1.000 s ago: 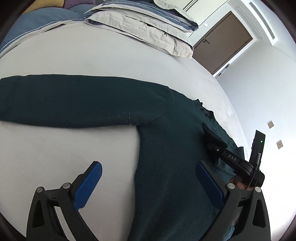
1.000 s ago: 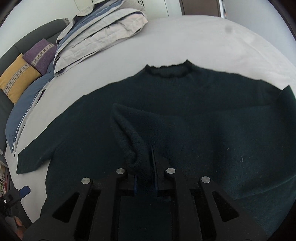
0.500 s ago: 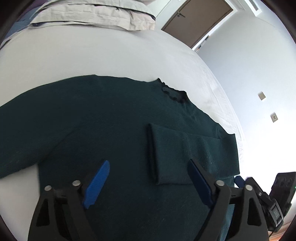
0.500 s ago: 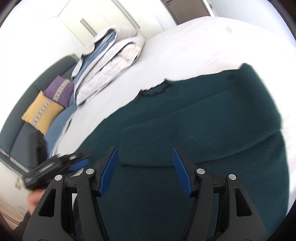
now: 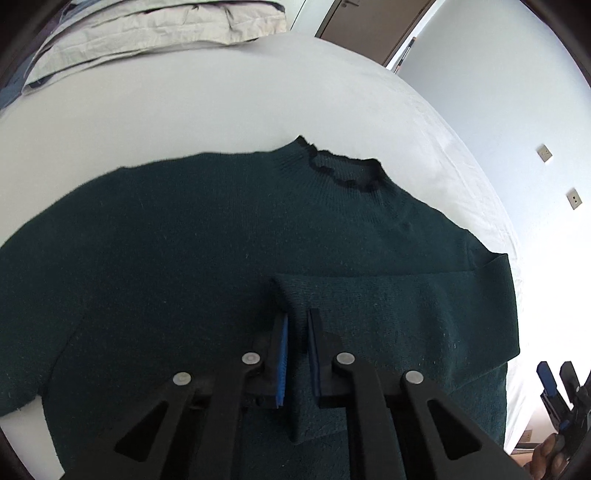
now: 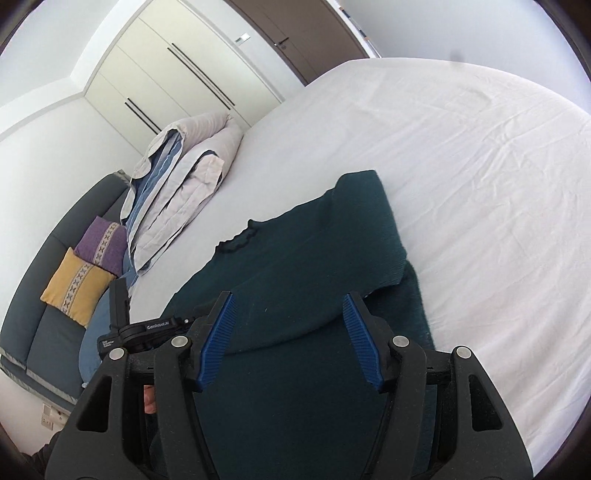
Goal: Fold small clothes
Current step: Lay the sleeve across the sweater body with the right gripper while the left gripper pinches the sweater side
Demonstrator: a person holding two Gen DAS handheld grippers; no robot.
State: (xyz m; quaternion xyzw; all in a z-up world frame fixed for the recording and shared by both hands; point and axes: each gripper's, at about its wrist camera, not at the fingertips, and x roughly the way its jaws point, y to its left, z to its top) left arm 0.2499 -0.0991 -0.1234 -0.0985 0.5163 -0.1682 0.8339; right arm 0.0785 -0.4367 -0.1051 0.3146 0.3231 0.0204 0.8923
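Note:
A dark green knit sweater lies flat on the white bed sheet, collar toward the far side. Its right sleeve is folded across the chest, with the cuff end near the middle. My left gripper points down at that cuff, shut on it, with knit fabric showing between the blue pads. In the right wrist view, my right gripper hovers open over the sweater near its right side, and nothing sits between its fingers. The right gripper also shows at the lower right of the left view.
Folded bedding is stacked at the far left of the bed. A grey sofa with a yellow cushion and a purple cushion stands beyond it. White sheet stretches to the right. A brown door is behind.
My left gripper swept right across the sweater and closed on the folded sleeve's cuff. My right gripper let go of that sleeve, opened, and pulled back to the sweater's right side.

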